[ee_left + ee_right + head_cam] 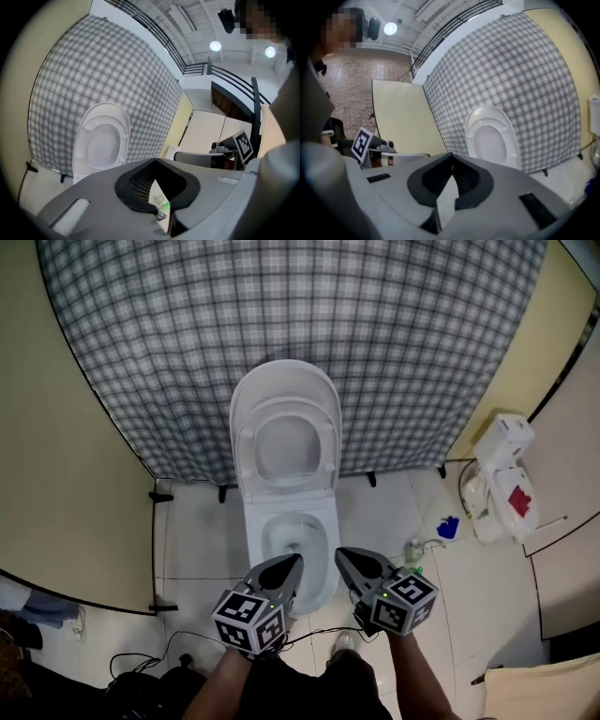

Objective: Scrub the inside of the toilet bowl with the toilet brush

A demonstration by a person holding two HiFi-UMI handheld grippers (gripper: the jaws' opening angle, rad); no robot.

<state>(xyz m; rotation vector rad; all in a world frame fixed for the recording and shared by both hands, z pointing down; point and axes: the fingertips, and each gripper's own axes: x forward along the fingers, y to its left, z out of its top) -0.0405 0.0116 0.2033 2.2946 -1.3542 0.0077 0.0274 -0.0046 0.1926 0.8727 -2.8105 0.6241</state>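
A checked curtain (pixel 281 324) hangs behind the white toilet (pixel 253 512), lid and seat raised, its bowl (pixel 281 538) open just ahead of the left gripper (pixel 296 561) and right gripper (pixel 340 554), both pressed together on nothing.

- One toilet (pixel 291 545), with one raised lid (pixel 286 381).
- Two grippers: left gripper (pixel 298 562) and right gripper (pixel 339 554).
- Two marker cubes (pixel 249 621), one per gripper.
- One checked curtain (pixel 187 334).
- One white floor unit (pixel 502 479) with a red patch, kind unclear.
- One small blue item (pixel 448 528).
- One small bottle (pixel 413 549).
- Two ceiling lights (pixel 215 45) in the left gripper view.
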